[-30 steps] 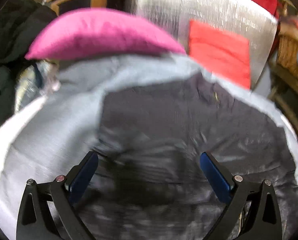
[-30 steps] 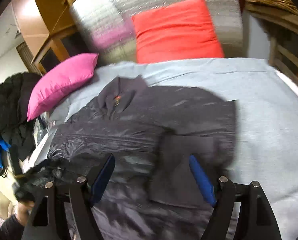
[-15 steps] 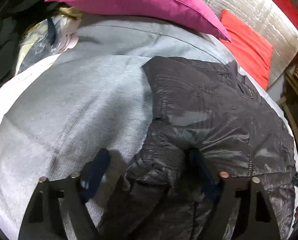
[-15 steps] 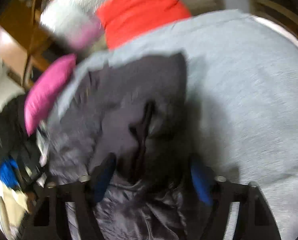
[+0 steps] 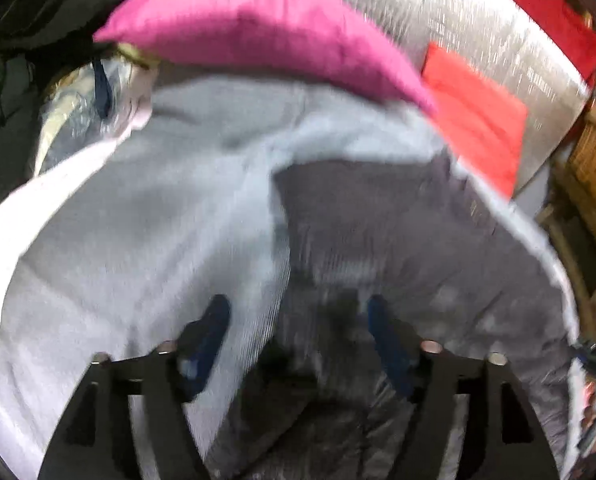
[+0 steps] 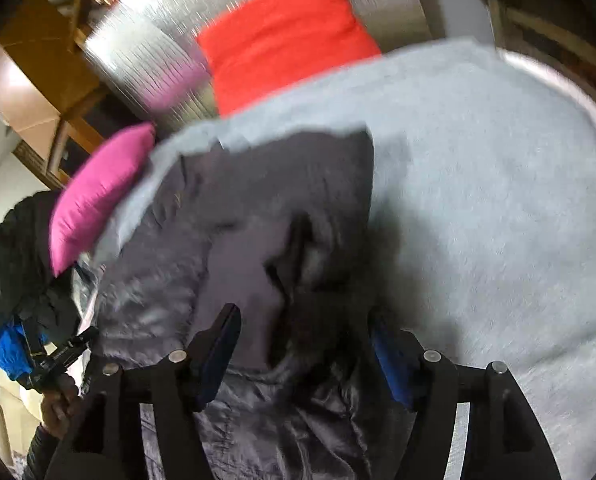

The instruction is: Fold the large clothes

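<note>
A dark grey puffer jacket (image 5: 398, 240) (image 6: 257, 200) lies flat on a grey blanket (image 5: 137, 240) (image 6: 498, 200), collar toward the cushions. My left gripper (image 5: 298, 332) hovers low over the jacket's near left edge. Its jaws are opening; bunched hem lies between them, and the left finger (image 5: 209, 336) is over bare blanket. My right gripper (image 6: 304, 344) sits at the near right edge, where a folded-in sleeve lies. Its jaws are opening too, with dark fabric between them. Both views are blurred.
A pink pillow (image 5: 257, 20) (image 6: 97, 192) and a red cushion (image 5: 474, 120) (image 6: 281, 40) lean on a silver quilted backrest (image 5: 478, 20). Dark clothes (image 6: 13, 260) are piled at the left. Wooden furniture (image 5: 590, 152) stands at the right.
Both grippers have come down to the jacket's near hem, and their jaws stand narrower than a second ago. Bunched fabric now lies between the fingers of each.
</note>
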Tool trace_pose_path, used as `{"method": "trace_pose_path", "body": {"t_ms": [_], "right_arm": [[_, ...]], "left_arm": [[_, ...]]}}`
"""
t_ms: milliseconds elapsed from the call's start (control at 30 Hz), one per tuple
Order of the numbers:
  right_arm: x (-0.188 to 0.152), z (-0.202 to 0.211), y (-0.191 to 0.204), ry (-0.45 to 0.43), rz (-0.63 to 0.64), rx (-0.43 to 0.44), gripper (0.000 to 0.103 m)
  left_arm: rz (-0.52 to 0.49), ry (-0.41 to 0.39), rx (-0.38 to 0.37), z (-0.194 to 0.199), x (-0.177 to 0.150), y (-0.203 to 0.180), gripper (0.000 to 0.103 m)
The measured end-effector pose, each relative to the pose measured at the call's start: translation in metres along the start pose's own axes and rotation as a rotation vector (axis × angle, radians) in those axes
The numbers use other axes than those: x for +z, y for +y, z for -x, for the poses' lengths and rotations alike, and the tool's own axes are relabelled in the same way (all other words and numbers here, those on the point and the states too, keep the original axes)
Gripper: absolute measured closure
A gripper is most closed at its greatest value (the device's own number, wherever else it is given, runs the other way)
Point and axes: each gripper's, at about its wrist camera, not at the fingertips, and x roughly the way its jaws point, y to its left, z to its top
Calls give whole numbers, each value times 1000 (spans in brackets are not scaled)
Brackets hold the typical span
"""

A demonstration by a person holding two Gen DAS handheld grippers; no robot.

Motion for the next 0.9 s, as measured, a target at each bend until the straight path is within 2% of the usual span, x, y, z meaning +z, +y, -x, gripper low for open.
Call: {"method": "trace_pose_path", "body": {"t_ms": [67, 133, 233, 333, 367, 400, 433, 467, 533, 567, 633, 667, 700, 733, 767, 800, 833, 867, 900], "right_arm": [[13, -2, -11, 11, -43, 33, 30], [26, -14, -18, 15, -79, 40, 30], [42, -37, -32, 43, -130, 50, 30], [51, -64, -24, 74, -117, 50, 31], [55, -71, -16, 85, -83, 49, 46], [58, -75, -7, 99, -26, 15, 62], [62, -78, 2, 96, 6, -19, 84], [64, -72, 11, 72, 45, -38, 89], [63, -53, 28, -8, 136, -70, 91], [62, -53, 29, -15, 157, -87, 91], [58, -78, 14, 55, 129, -157, 91], [53, -90, 10, 73, 120, -179, 88], [50, -90, 9, 51, 114, -176, 86], [50, -86, 8, 33, 98, -165, 83], [51, -81, 8, 25, 83, -162, 78], [53, -74, 8, 13, 72, -170, 73], [53, -67, 7, 0, 67, -182, 60], [54, -54, 10, -33, 76, -199, 40], [54, -41, 16, -72, 101, -219, 37]], "left_arm": [[29, 5, -31, -8, 15, 1, 18], [64, 73, -65, -33, 29, 2, 18], [87, 167, -47, -70, 37, 1, 18], [69, 170, -58, -81, 43, -8, 20], [46, 168, -65, -84, 46, -12, 27], [18, 184, -73, -88, 48, -17, 69], [-7, 202, -67, -89, 51, -21, 86], [-22, 179, -55, -86, 53, -24, 88], [-57, 101, -56, -74, 55, -30, 89], [-70, 101, -35, -79, 52, -31, 89], [-89, 147, 40, -102, 41, -27, 88], [-105, 129, 55, -102, 39, -29, 88], [-111, 117, 65, -100, 39, -31, 85], [-111, 102, 89, -94, 42, -33, 78], [-108, 91, 103, -89, 43, -34, 74], [-107, 70, 115, -80, 43, -36, 66], [-119, 31, 135, -67, 44, -41, 56], [-136, -12, 144, -54, 44, -46, 51], [-148, -44, 151, -44, 43, -51, 43]]}}
